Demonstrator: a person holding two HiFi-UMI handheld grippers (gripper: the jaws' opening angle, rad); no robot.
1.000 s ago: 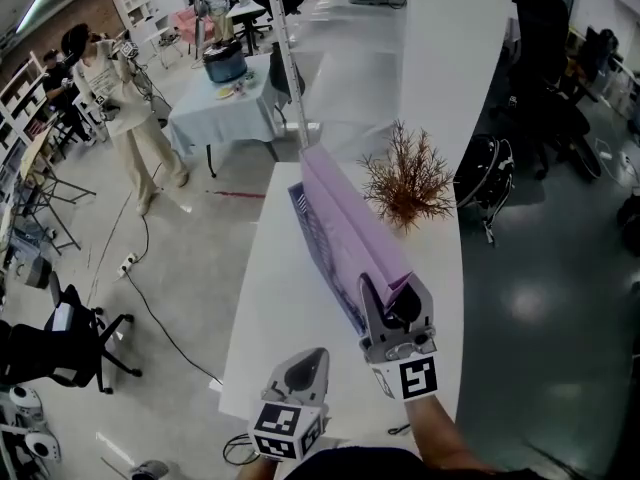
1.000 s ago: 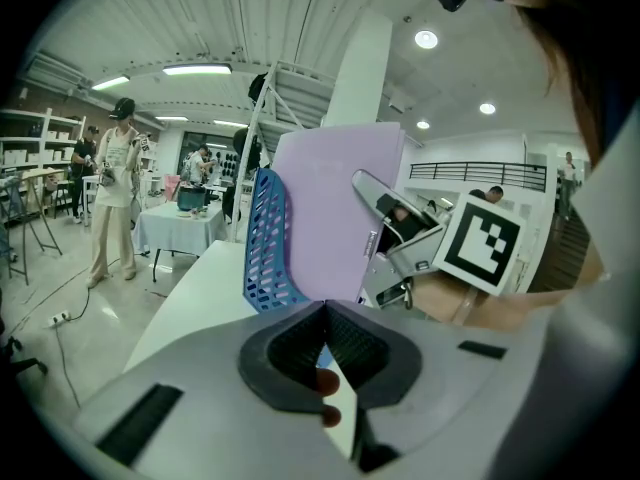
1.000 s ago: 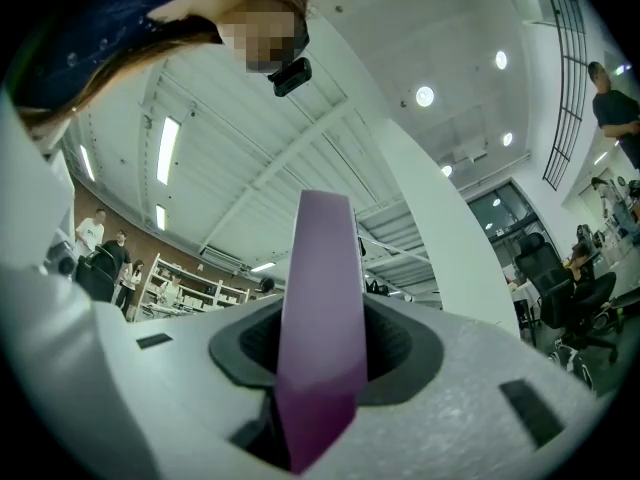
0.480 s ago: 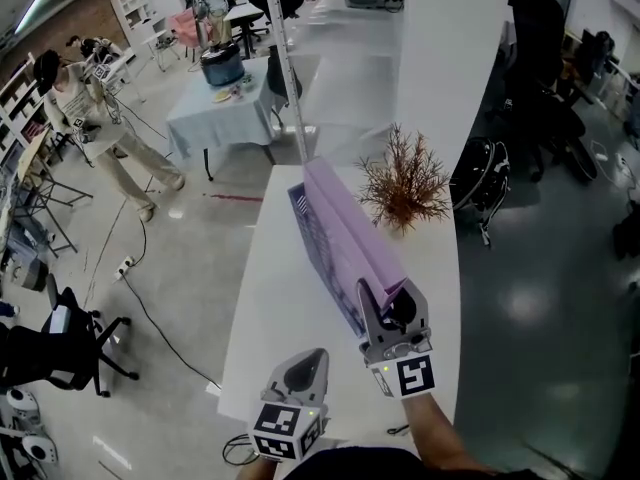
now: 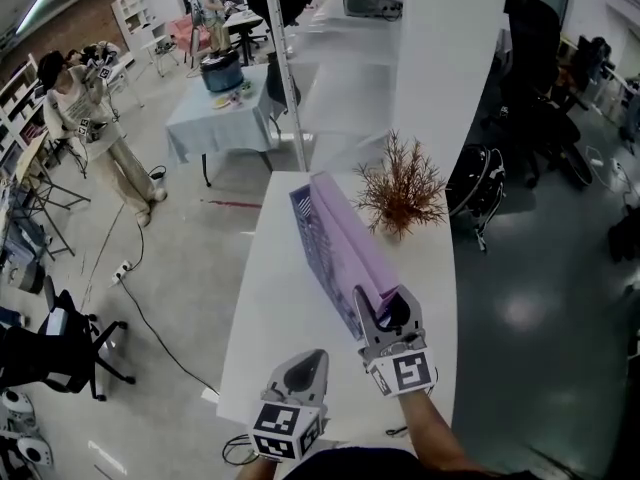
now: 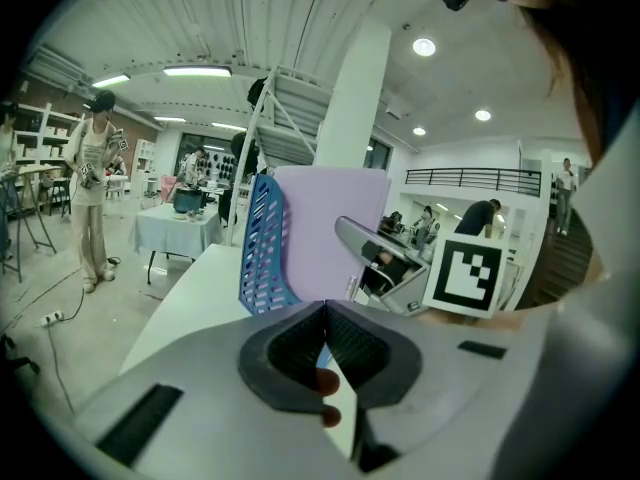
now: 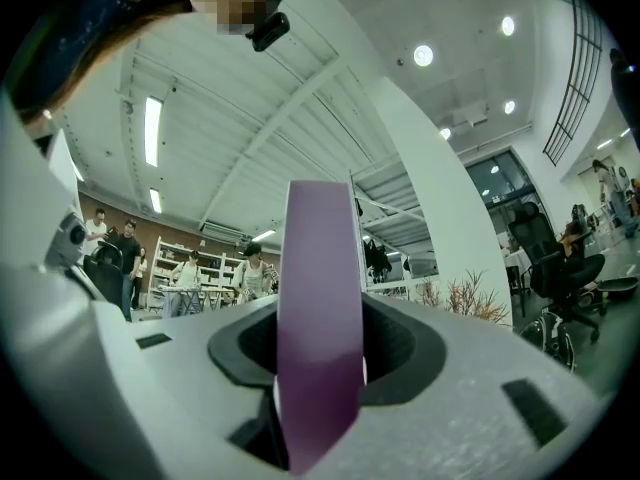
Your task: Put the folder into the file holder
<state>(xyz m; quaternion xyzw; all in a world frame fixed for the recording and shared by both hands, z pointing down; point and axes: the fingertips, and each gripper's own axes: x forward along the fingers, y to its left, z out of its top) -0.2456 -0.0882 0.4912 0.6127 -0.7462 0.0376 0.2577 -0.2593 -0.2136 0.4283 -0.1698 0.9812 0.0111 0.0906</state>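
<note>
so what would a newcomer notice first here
The lilac folder, clamped in the right gripper and slanting alongside the blue mesh file holder on the table, catches the eye first. Next is the dried reddish plant right of it, while the left gripper sits shut at the near edge.

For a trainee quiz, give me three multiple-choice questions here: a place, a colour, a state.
1. Relative to the blue perforated plastic file holder, the dried brown branch plant stands: A) left B) right C) inside it
2. The thin flat folder is: A) purple B) green C) yellow
3. The right hand-held gripper is: A) open B) shut on the folder C) on the floor
B, head view shows it at the holder's right; A, pale purple throughout; B, jaws clamp its edge.
</note>
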